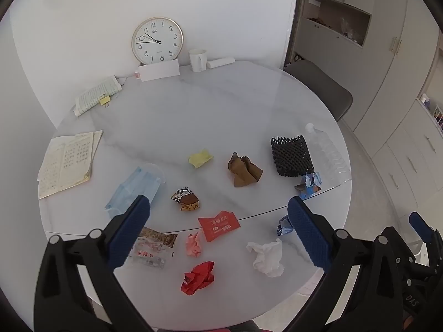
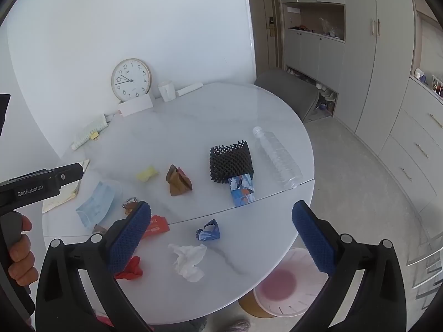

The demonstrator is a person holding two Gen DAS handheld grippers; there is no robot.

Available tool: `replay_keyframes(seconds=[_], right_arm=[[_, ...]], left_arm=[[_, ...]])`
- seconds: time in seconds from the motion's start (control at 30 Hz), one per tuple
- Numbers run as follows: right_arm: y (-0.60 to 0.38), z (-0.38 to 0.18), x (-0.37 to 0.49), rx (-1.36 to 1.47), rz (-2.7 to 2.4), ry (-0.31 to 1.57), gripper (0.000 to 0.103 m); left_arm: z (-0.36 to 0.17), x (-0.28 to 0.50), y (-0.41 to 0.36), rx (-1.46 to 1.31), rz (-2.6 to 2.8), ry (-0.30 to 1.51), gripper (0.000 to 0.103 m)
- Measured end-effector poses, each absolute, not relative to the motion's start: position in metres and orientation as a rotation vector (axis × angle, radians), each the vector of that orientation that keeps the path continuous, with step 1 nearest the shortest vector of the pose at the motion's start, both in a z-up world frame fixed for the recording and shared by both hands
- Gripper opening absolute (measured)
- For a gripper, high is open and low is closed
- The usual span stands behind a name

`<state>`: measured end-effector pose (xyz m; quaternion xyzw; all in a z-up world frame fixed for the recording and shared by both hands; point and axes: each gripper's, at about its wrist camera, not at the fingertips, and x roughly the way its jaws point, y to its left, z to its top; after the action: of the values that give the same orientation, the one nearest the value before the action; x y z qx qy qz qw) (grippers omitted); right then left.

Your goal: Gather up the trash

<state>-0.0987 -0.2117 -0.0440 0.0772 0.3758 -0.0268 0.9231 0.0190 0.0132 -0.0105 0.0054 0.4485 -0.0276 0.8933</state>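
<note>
1. Both claws, left claw (image 1: 218, 210) and right claw (image 2: 221, 215), gape empty above the worktop (image 1: 193, 110).
2. Approach step: white tissue (image 2: 188, 261) lies nearest, just beside the red crumpled paper (image 2: 130, 269); next, descend and pinch.

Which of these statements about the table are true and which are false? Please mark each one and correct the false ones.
1. Both hand-held grippers, left and right, are open and hold nothing. True.
2. The clear plastic bottle stands upright. False: it lies on its side near the table's edge.
3. The black foam net lies beside the bottle. True.
4. The white crumpled tissue is already in the pink bin. False: it lies on the table.
5. A clock leans at the wall behind the white cup. False: it stands beside the cup, behind a white card.
</note>
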Motion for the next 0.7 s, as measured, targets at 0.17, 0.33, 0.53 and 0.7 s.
replay_keyframes(seconds=[0.17,0.33,0.53,0.7], right_arm=[[-0.213,-0.045,-0.094,0.159,-0.055,0.777,0.101],[-0.212,-0.05,-0.085,0.169,-0.05,0.786,0.101],[-0.212,-0.048,-0.091,0.161,-0.051,0.773,0.101],[-0.211,-0.048,-0.09,0.16,-0.05,0.772,0.101]], left_arm=[[-0.01,0.022,0.015,0.011,-0.057,0.936,0.095],[-0.011,0.024,0.017,0.01,-0.055,0.939,0.095],[-0.011,0.025,0.019,0.011,-0.055,0.941,0.095],[-0.012,0.029,0.021,0.015,-0.054,0.944,0.095]])
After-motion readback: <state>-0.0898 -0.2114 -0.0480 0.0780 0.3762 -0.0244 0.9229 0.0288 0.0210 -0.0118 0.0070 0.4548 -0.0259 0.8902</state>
